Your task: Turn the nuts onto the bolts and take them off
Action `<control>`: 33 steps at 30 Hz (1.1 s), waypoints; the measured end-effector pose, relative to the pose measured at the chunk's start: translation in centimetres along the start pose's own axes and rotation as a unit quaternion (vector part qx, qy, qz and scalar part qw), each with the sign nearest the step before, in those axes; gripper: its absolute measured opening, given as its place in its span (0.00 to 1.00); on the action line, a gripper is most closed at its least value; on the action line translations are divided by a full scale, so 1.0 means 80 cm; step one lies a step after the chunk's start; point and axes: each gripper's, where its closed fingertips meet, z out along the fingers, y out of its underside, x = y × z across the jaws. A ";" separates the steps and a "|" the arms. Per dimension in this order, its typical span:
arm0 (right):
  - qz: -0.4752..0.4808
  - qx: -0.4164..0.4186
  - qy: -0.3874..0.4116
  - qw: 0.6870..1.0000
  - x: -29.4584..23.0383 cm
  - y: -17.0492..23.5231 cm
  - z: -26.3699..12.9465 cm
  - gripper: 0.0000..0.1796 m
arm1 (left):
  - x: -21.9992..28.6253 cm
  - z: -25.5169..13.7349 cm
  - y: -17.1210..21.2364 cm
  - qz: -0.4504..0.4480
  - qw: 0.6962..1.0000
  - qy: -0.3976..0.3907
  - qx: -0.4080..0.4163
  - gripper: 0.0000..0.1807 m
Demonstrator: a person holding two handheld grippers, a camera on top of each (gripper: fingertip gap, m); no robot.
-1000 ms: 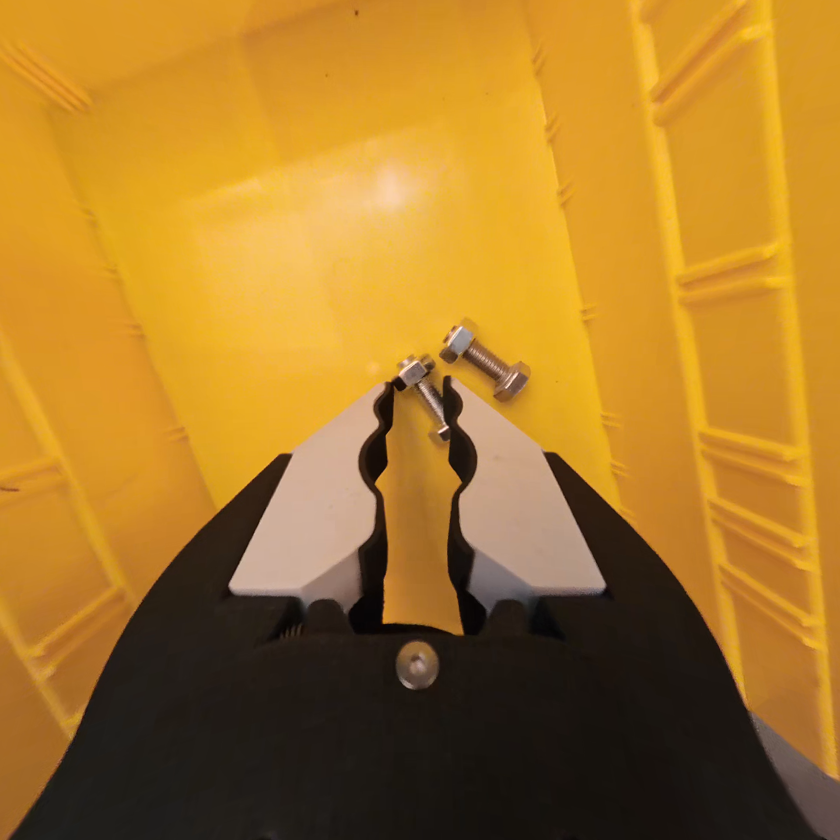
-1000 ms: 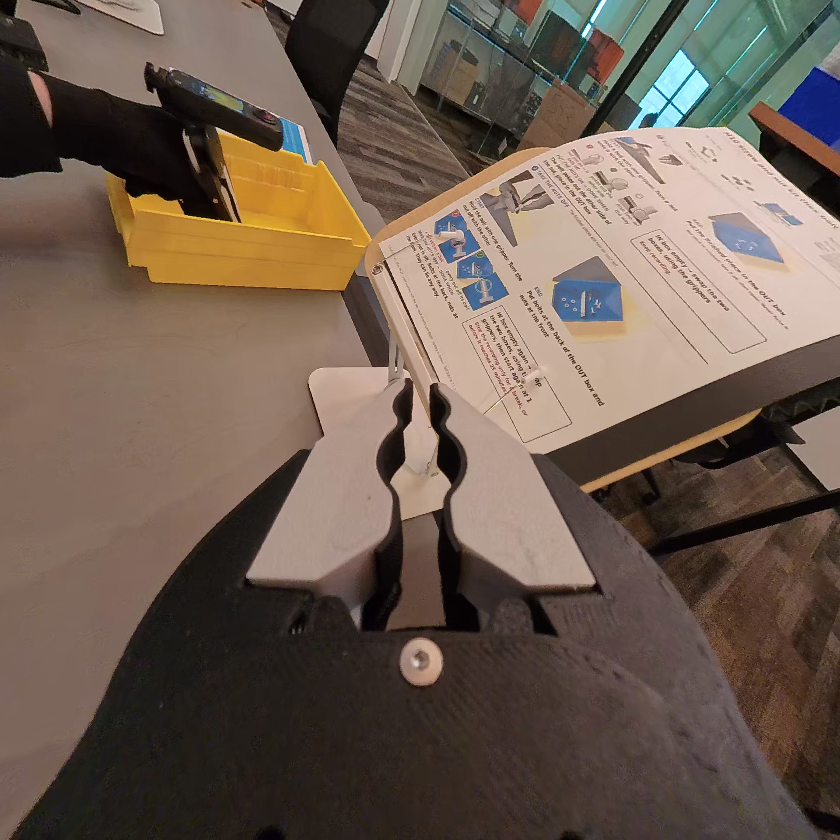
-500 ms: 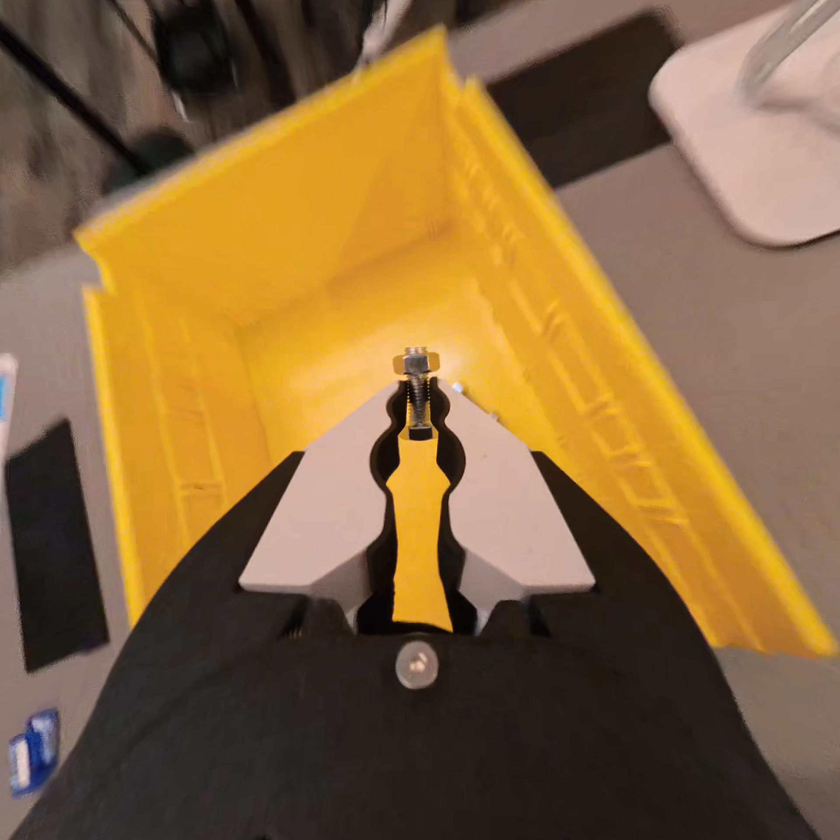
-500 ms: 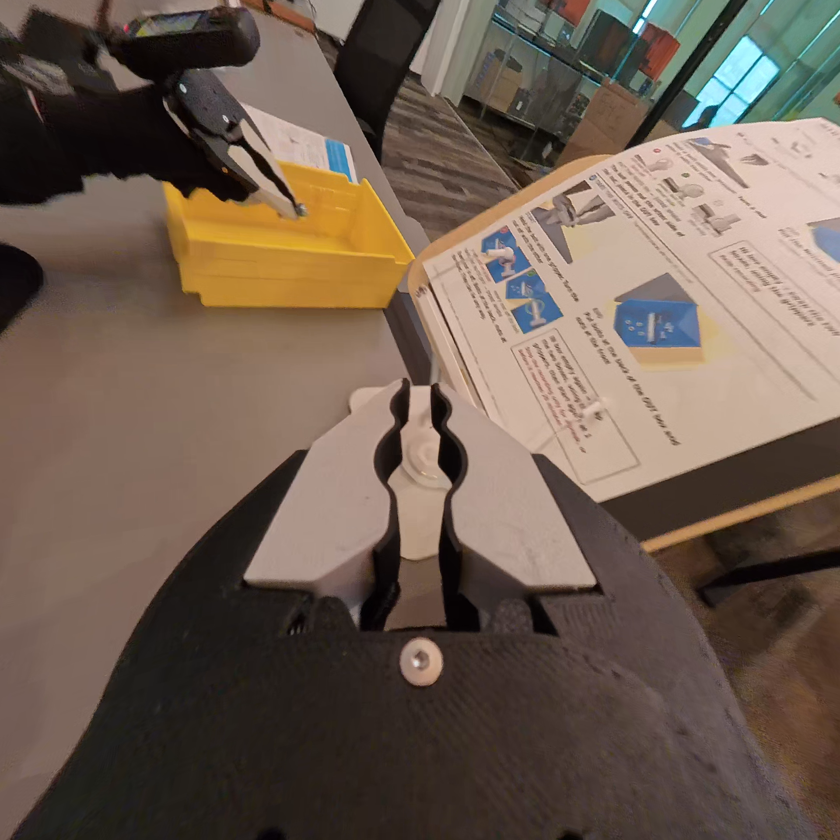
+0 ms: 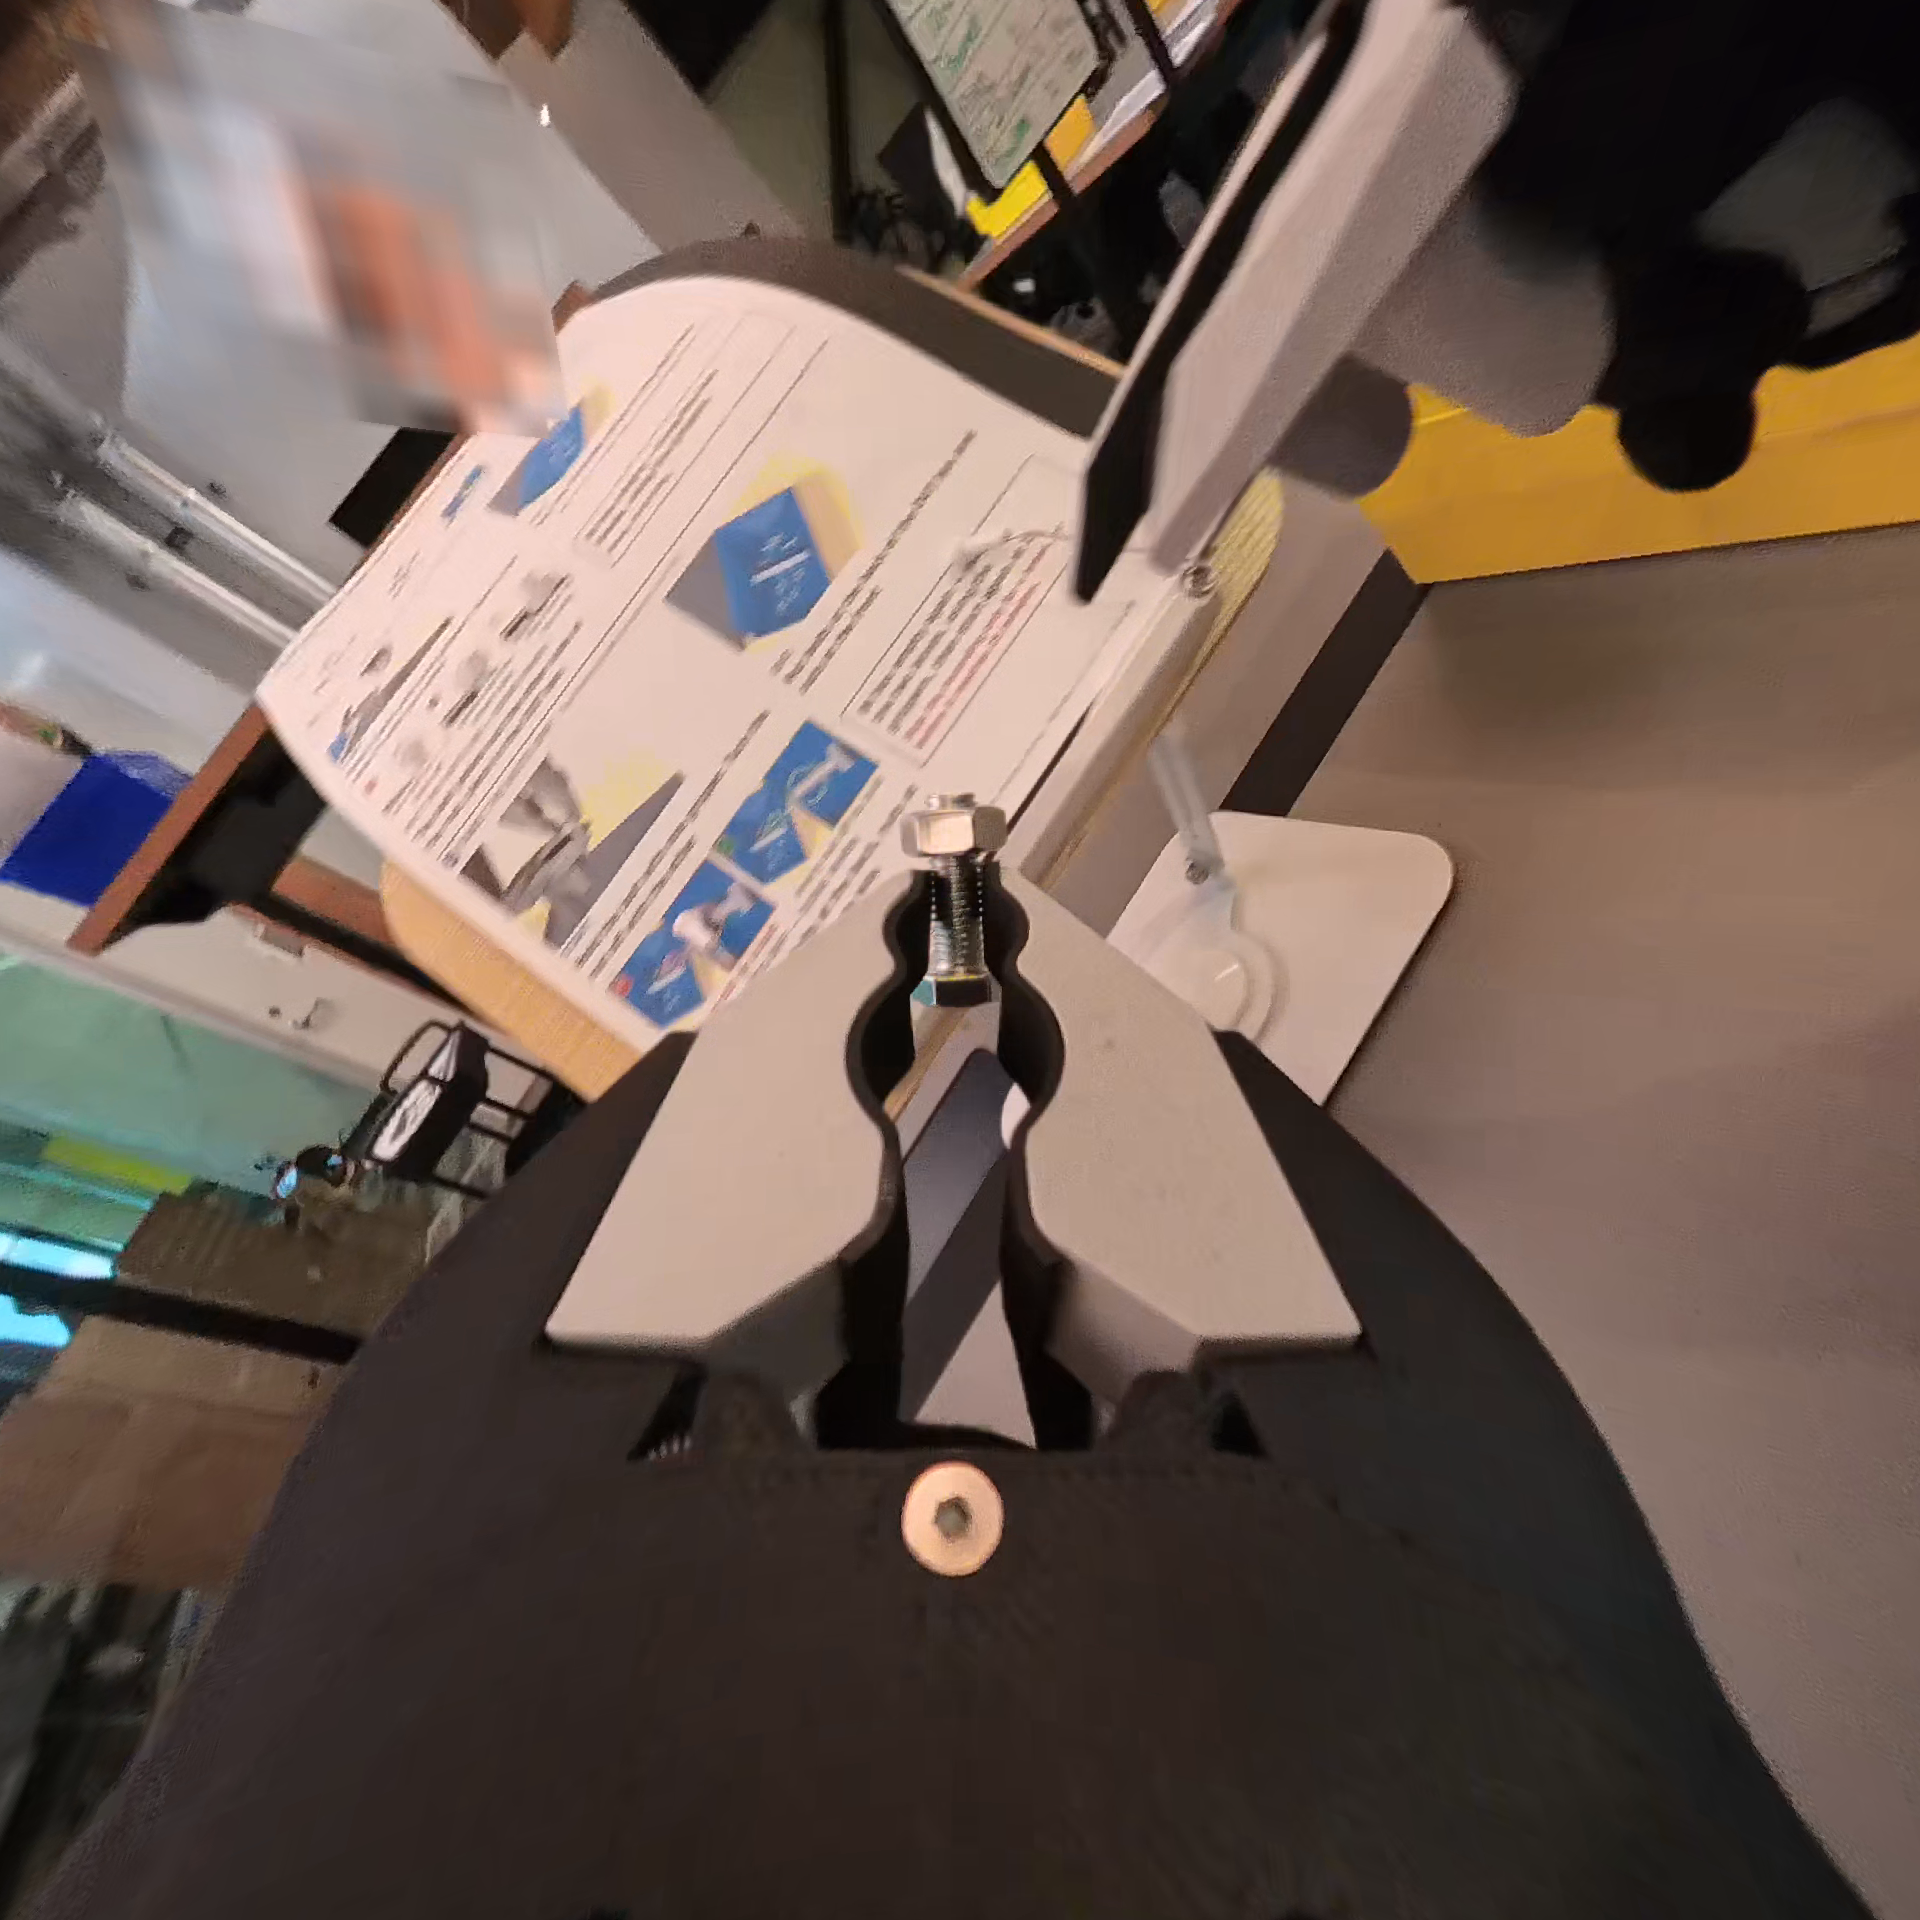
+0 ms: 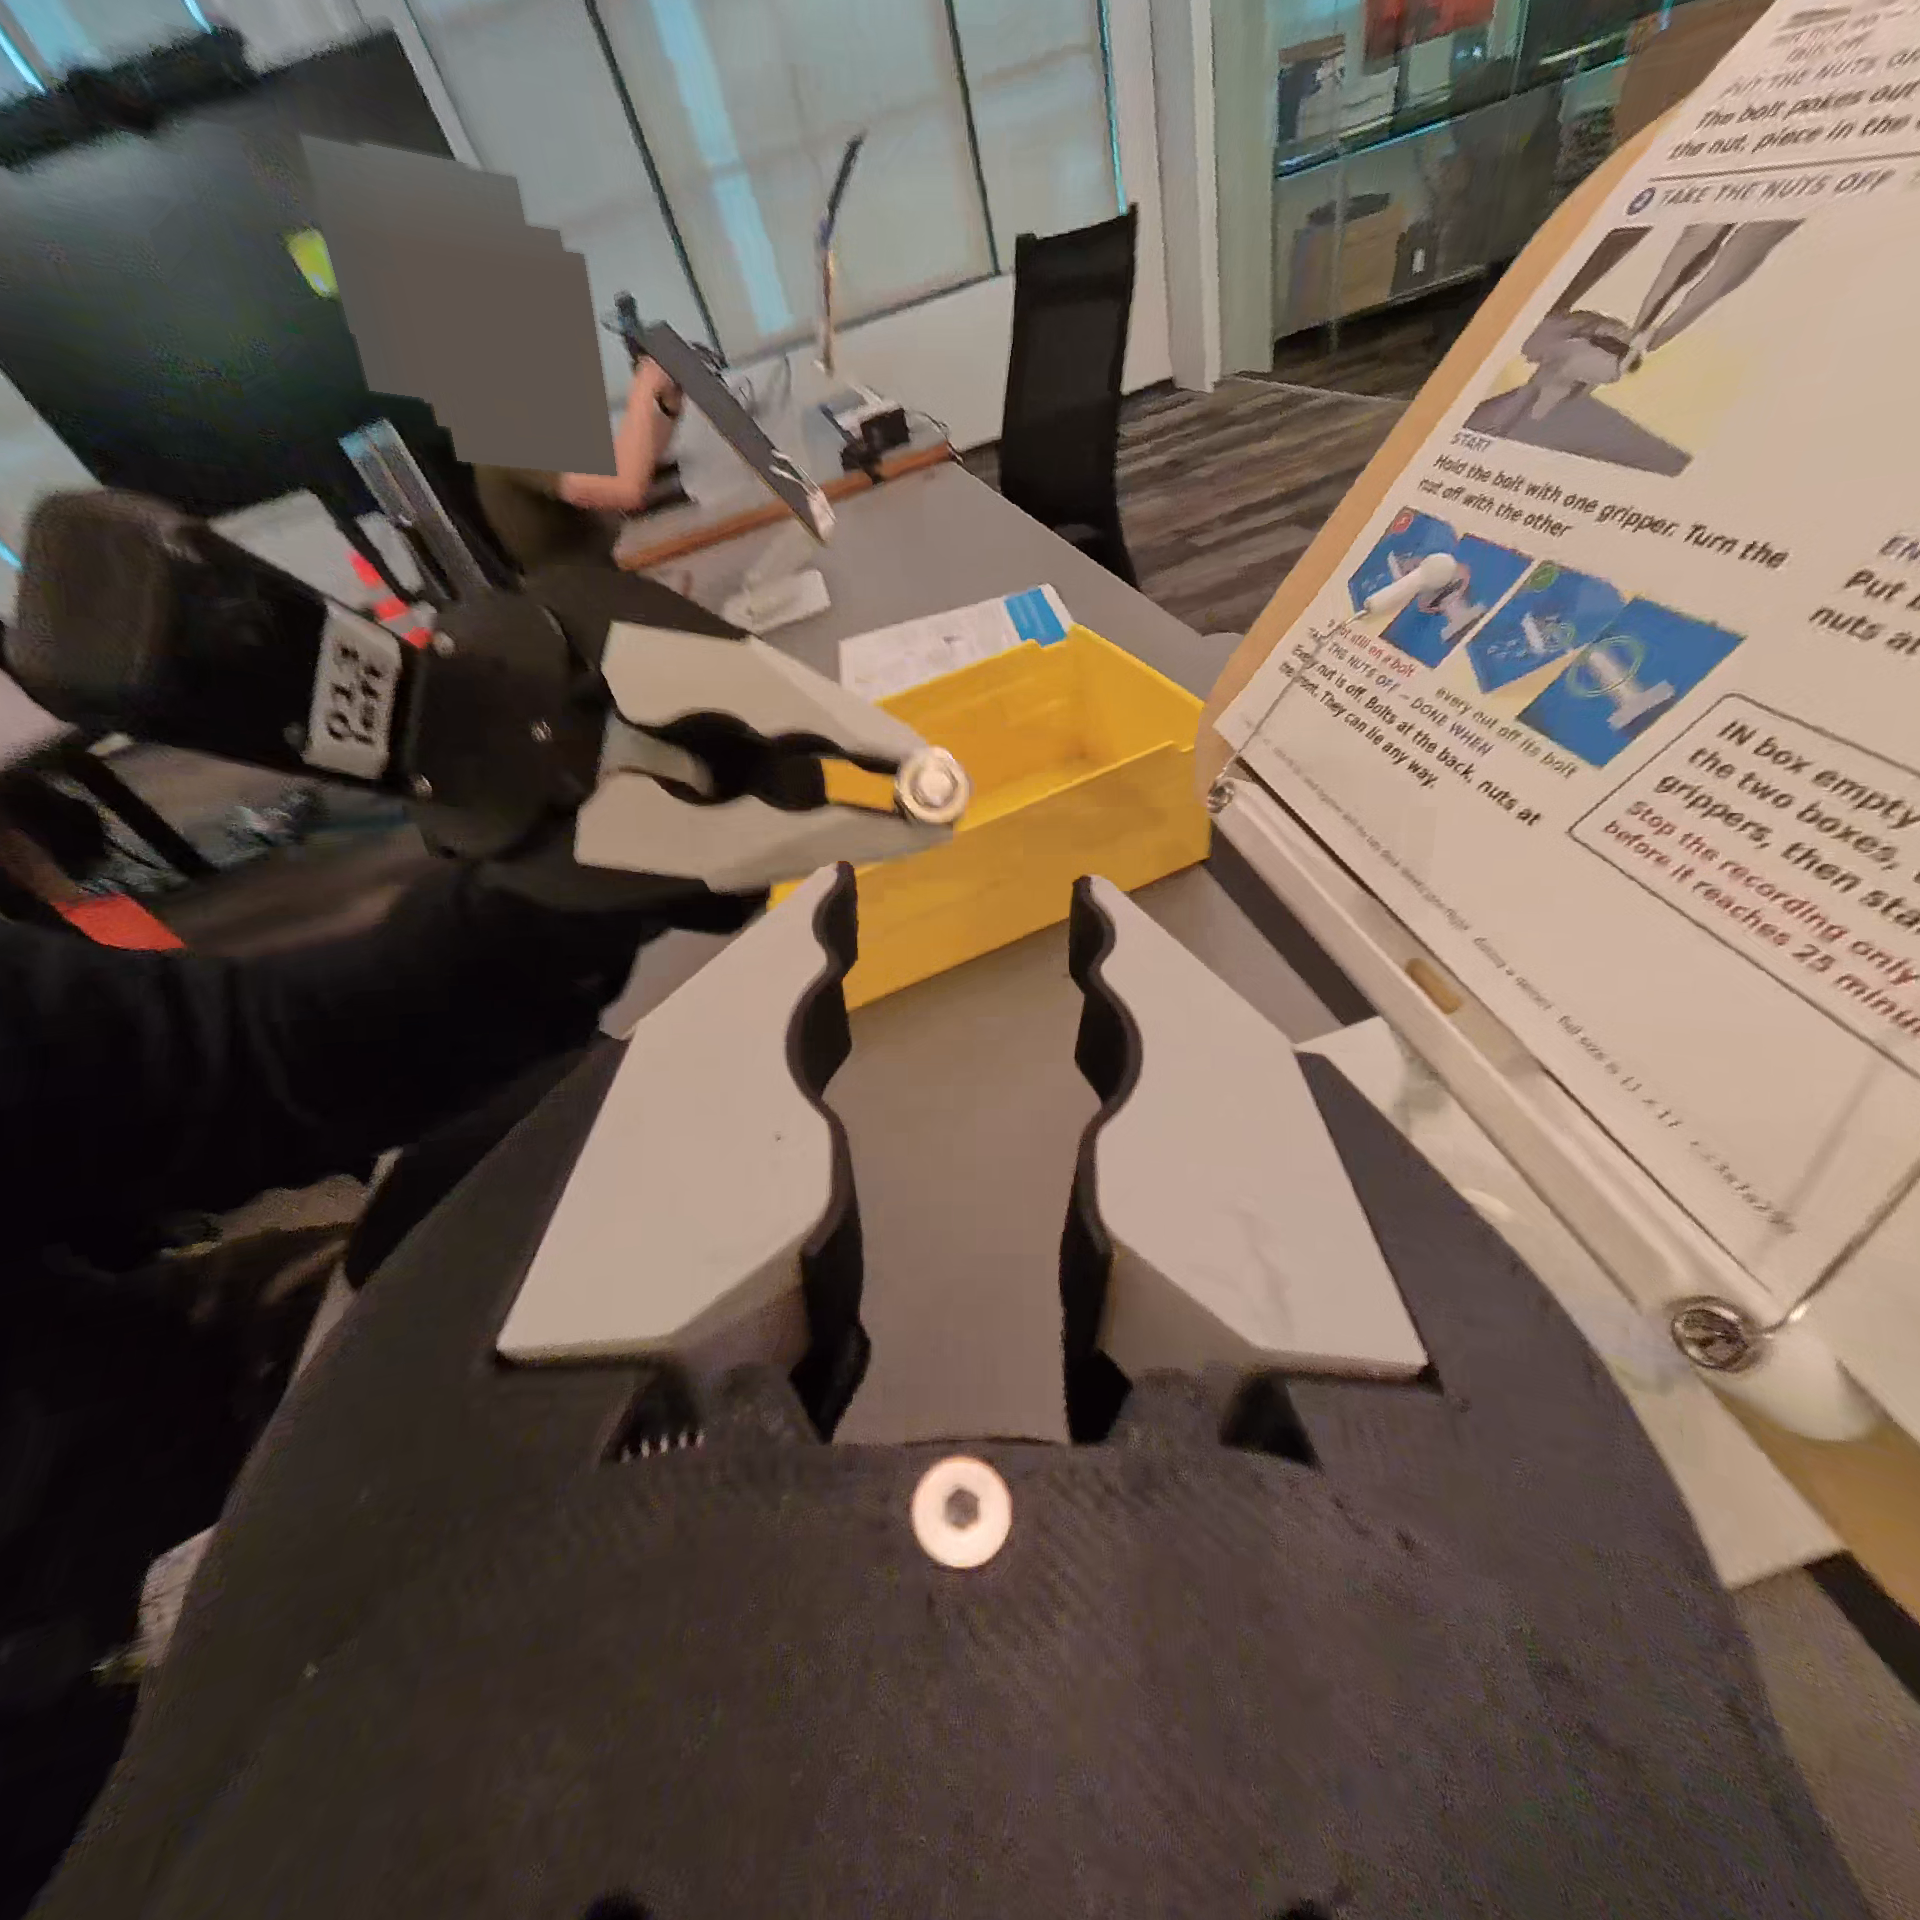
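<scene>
My left gripper [image 5: 954,899] is shut on a silver bolt [image 5: 956,940], gripped by the threaded shank near its head. A hex nut [image 5: 951,831] sits on the bolt's far end, beyond the fingertips. The bolt is held in the air in front of the instruction board. In the right wrist view the left gripper [image 6: 914,795] points the nut [image 6: 933,787] towards my right gripper [image 6: 961,894], which is open and empty just below and in front of it. The right gripper's finger [image 5: 1247,343] shows at the upper right of the left wrist view.
A yellow bin [image 6: 1049,831] stands on the grey table [image 5: 1662,935] behind the grippers. A tilted instruction board [image 6: 1558,623] on a white stand base [image 5: 1340,914] is to the right. A person sits at a far desk beside a black chair [image 6: 1070,384]. The gap from one gripper's tips to the other's is roughly 6 cm.
My left gripper closed on the bolt with its nut, lifted it out of the yellow bin and swung it towards the right gripper. My right gripper opened and turned towards the left one.
</scene>
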 end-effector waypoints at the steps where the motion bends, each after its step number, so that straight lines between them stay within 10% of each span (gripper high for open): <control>1: 0.010 0.005 -0.010 1.000 0.001 0.000 -0.001 0.21 | 0.009 0.009 -0.005 0.009 1.000 0.006 0.000 0.04; 24: 0.007 -0.002 -0.025 1.000 0.011 0.015 -0.001 0.08 | 0.050 0.045 -0.042 0.074 0.997 0.003 0.034 0.05; 33: -0.050 -0.031 0.038 0.998 0.027 0.012 -0.027 0.09 | 0.049 0.060 -0.044 0.000 0.998 0.041 0.055 0.26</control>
